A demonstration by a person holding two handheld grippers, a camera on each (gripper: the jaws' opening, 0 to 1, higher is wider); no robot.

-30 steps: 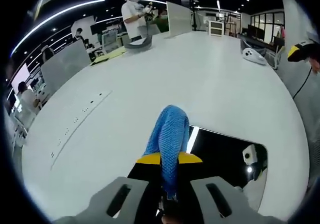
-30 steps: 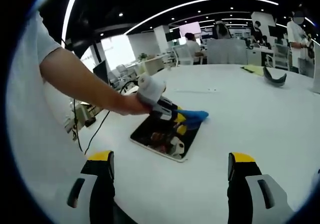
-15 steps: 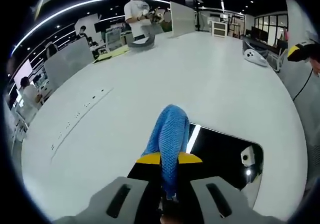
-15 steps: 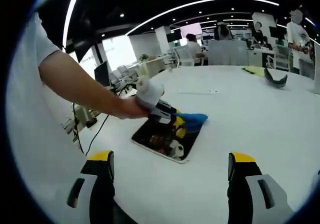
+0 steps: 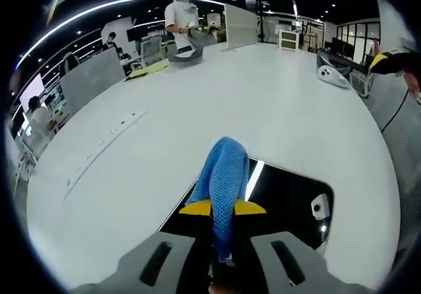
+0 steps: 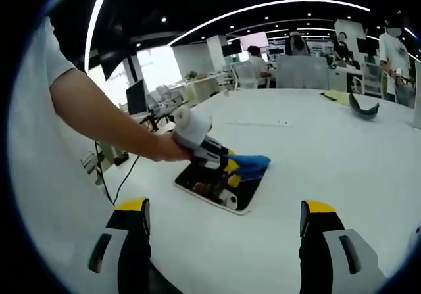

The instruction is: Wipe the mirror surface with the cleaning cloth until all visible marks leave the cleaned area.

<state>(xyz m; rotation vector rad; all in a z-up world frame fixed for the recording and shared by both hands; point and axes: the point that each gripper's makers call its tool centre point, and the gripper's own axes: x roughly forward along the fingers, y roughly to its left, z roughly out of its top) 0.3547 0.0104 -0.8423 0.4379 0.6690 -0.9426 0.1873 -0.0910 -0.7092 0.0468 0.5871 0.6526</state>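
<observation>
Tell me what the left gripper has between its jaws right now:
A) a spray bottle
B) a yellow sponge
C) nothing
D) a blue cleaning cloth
D: the left gripper is shut on the blue cleaning cloth, which drapes forward over the edge of the dark mirror on the white table.

From my right gripper view, the mirror [image 6: 220, 183] lies flat on the counter [image 6: 316, 169], ahead and left of centre, with the left hand-held gripper [image 6: 227, 164] over its far edge pressing the cleaning cloth [image 6: 248, 163] onto it. From my left gripper view, the cleaning cloth [image 5: 222, 175] sits between the jaws, the mirror [image 5: 283, 198] beneath and to its right.
</observation>
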